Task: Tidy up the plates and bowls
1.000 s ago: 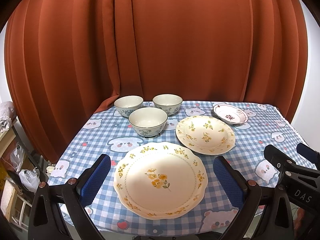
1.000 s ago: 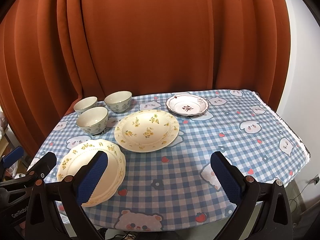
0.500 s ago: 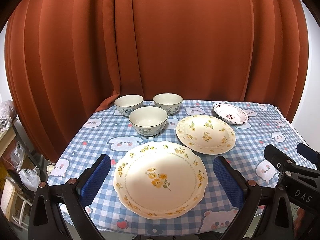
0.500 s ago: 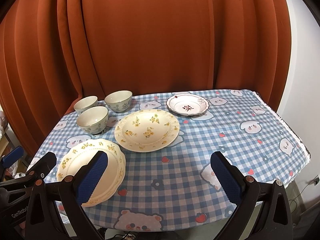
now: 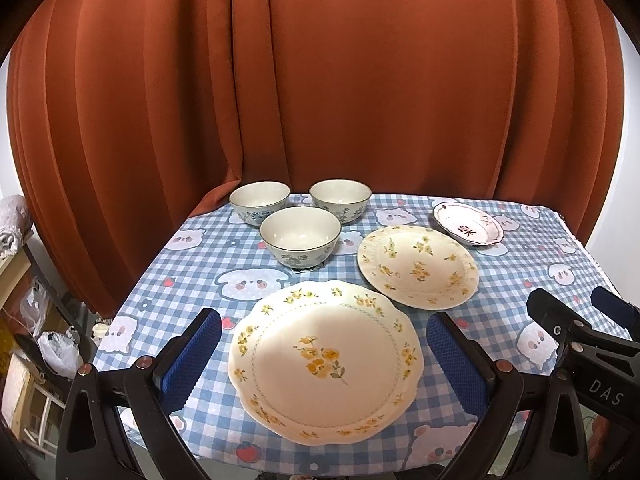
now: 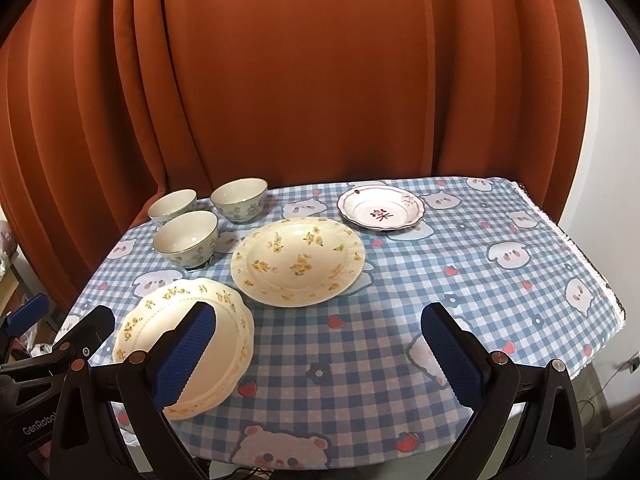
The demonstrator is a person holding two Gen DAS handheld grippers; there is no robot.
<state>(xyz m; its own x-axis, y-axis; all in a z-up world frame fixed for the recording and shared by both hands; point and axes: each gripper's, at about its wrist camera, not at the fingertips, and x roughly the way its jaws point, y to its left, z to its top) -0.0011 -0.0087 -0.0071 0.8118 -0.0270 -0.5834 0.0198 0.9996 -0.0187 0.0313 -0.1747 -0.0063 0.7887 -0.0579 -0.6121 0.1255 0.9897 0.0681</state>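
On a blue checked tablecloth (image 5: 208, 264) lie a large scalloped plate with yellow flowers (image 5: 325, 362) (image 6: 236, 320) near the front, a deep yellow-flowered plate (image 5: 418, 266) (image 6: 298, 260) behind it, and a small plate with a red mark (image 5: 468, 229) (image 6: 380, 210) at the back right. Three pale bowls (image 5: 300, 236) (image 6: 186, 236) cluster at the back left. My left gripper (image 5: 322, 354) hangs open above the large plate's near side. My right gripper (image 6: 318, 354) is open over bare cloth to the right of that plate. Neither holds anything.
A rust-red curtain (image 5: 320, 80) closes off the back of the table. The cloth's right edge (image 6: 600, 280) drops off beside a white wall. Shelving and bags (image 5: 52, 352) stand at the far left below the table.
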